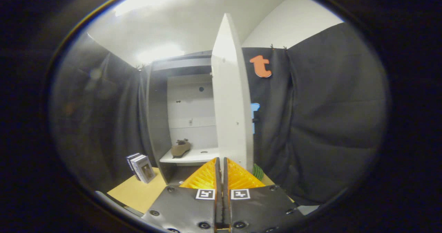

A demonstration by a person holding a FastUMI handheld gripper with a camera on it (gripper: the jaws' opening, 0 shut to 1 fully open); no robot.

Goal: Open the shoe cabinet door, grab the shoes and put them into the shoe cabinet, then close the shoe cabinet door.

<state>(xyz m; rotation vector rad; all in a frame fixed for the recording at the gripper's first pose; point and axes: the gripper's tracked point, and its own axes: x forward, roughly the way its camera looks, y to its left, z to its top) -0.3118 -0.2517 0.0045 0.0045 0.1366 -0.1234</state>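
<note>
White cabinet door [230,98] stood open, edge-on just beyond the fingers [221,172], which were pressed together (possibly pinching its lower edge). One brown shoe [181,148] already sat on the shelf [197,156]; closing apparently remained.

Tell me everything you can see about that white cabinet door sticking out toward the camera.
The cabinet door is a tall, flat white panel, apparently painted board, with a few small holes or fittings on its face. It stands upright and swung wide open, seen nearly edge-on, its lower edge just ahead of the gripper, whose fingers are closed together; whether they pinch the door is unclear. To its left the open shoe cabinet shows a white shelf holding a brown shoe.
</note>
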